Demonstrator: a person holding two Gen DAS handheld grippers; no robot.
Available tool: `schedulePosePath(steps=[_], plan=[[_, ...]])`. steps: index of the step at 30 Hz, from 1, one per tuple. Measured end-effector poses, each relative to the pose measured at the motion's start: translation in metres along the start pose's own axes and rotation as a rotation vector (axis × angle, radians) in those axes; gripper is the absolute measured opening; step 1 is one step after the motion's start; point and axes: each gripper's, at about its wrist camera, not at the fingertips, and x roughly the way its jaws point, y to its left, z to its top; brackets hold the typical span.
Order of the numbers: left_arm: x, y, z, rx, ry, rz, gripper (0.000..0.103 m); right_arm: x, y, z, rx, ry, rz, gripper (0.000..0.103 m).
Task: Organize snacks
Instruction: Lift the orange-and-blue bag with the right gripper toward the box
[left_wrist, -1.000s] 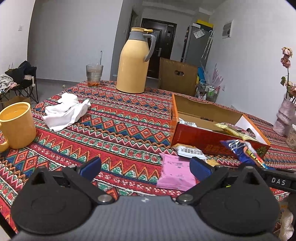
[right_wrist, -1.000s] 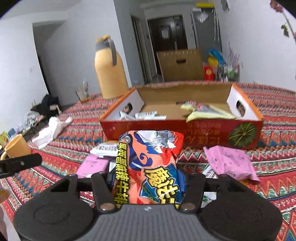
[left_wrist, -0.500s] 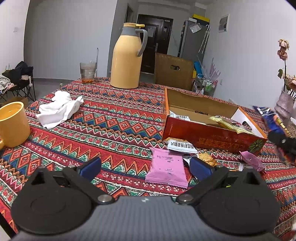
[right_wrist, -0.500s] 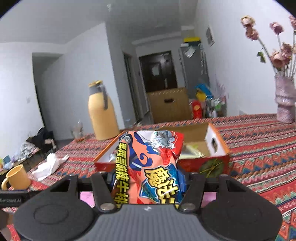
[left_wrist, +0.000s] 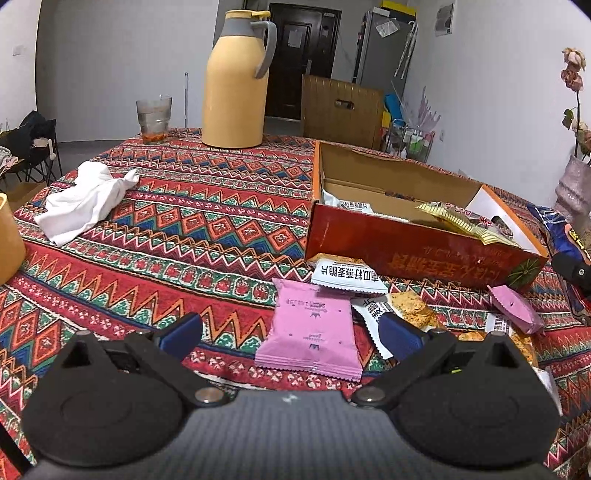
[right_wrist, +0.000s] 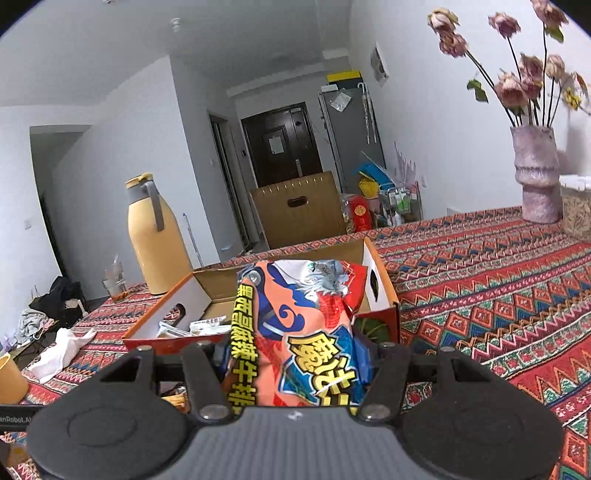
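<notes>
My right gripper (right_wrist: 295, 363) is shut on an orange and blue snack bag (right_wrist: 295, 325), held upright above the table in front of the red cardboard box (right_wrist: 384, 291). The same bag (left_wrist: 565, 236) shows at the right edge of the left wrist view, beside the box (left_wrist: 413, 254). My left gripper (left_wrist: 291, 332) stands open low over the tablecloth, with a pink packet (left_wrist: 310, 336) lying between its fingers, untouched. A white packet (left_wrist: 345, 275), cracker packs (left_wrist: 412, 312) and a second pink packet (left_wrist: 515, 308) lie in front of the box. Several snacks rest inside it.
A yellow thermos jug (left_wrist: 236, 77), a glass (left_wrist: 153, 118) and a white cloth (left_wrist: 86, 197) are on the far and left tablecloth. A yellow mug (left_wrist: 9, 240) stands at the left edge. A vase of dried flowers (right_wrist: 537, 173) stands at the far right.
The right gripper has carried the snack bag up and to the right end of the box. The left gripper has moved forward and down, closer to the pink packet.
</notes>
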Motion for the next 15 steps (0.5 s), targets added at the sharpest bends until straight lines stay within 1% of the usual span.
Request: schedulePosePath(steps=[5, 12, 15], plan=[[0.016, -0.005, -0.001, 0.003, 0.033, 0.001, 0.103, 0.012, -0.006, -0.008, 0.015, 0.024, 0.012, 0.057], [0.034, -0.007, -0.004, 0.001, 0.078, 0.019, 0.103, 0.012, -0.007, -0.013, 0.015, 0.001, 0.029, 0.057], [0.039, -0.007, -0.001, -0.008, 0.085, 0.045, 0.103, 0.013, -0.006, -0.016, 0.009, 0.001, 0.031, 0.057]])
